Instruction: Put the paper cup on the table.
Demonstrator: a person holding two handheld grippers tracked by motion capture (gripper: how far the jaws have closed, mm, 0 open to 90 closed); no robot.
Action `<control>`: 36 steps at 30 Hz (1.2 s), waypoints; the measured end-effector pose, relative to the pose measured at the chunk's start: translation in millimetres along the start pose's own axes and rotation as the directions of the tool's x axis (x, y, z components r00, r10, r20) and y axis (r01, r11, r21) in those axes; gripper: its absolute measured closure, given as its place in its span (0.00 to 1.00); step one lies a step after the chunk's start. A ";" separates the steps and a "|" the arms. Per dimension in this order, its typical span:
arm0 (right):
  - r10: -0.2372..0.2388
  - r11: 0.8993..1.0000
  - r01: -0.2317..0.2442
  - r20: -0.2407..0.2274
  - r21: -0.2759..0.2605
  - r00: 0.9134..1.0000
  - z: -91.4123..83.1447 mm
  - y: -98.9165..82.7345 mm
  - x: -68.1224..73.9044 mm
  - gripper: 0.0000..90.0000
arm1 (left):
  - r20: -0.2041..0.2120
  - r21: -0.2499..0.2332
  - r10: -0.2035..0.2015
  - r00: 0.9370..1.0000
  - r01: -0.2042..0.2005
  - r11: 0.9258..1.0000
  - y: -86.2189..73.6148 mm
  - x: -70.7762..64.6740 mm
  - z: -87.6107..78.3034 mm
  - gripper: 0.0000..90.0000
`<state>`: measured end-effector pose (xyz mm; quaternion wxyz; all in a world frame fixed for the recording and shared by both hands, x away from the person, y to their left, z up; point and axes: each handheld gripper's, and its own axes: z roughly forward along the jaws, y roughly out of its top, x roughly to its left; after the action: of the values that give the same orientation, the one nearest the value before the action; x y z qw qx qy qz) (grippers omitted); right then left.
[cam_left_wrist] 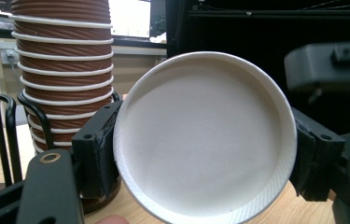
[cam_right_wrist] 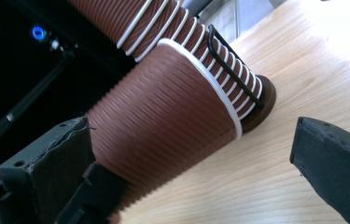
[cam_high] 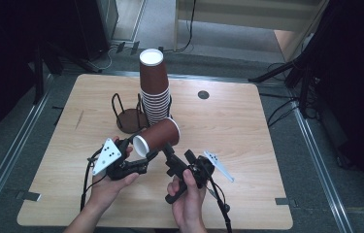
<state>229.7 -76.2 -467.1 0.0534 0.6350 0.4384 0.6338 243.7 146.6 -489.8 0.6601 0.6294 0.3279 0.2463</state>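
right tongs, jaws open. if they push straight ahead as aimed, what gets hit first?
Most likely the brown cup held sideways by the left tongs: it lies just ahead of the right tongs, toward the left jaw. Beyond it stand the cup stack and its wire holder. Depth is unclear, so this is tentative.

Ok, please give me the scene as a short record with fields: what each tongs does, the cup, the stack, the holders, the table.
left tongs: shut on the single cup, pads at its base end
right tongs: open, jaws either side of the cup wall, not pressing
single cup: brown ribbed paper, on its side above the table, white bottom toward the left tongs camera
cup stack: upright in a black wire holder
empty holder: left of the stack, brown round base
table: light wood
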 end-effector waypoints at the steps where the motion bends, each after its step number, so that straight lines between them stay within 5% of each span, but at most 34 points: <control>1: 0.026 1.000 -0.026 0.005 -0.004 1.000 -0.4 1.2 1.0 0.00 | 0.003 -0.005 -0.005 1.000 0.005 1.000 -1.1 -0.5 0.9 0.27; 5: 0.113 0.994 -0.113 0.008 -0.008 0.994 2.1 4.1 -1.0 0.00 | 0.010 -0.019 0.002 1.000 -0.002 1.000 -4.7 -3.7 3.0 0.27; 11: 0.235 0.972 -0.235 0.003 -0.028 0.972 3.3 5.4 -0.4 0.00 | 0.018 -0.044 -0.012 1.000 0.013 0.999 -6.6 -8.0 4.1 0.27; 19: 0.400 0.916 -0.401 -0.035 -0.012 0.916 7.8 6.1 -1.2 0.00 | 0.025 -0.062 -0.005 1.000 0.006 0.998 -6.5 -9.7 3.8 0.27; 31: 0.530 0.848 -0.528 -0.045 0.048 0.847 19.2 7.2 -5.0 0.00 | 0.055 -0.071 0.011 0.998 -0.007 0.997 -7.7 -17.0 5.9 0.27; 36: 0.543 0.840 -0.541 -0.049 0.050 0.838 23.9 7.8 -7.0 0.00 | 0.062 -0.078 0.015 0.998 -0.011 0.997 -7.5 -17.9 5.9 0.27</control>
<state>255.2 -73.6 -472.1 -0.1523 0.7141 0.2532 0.6346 235.6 128.8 -495.1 0.6923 0.6128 0.2933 0.2434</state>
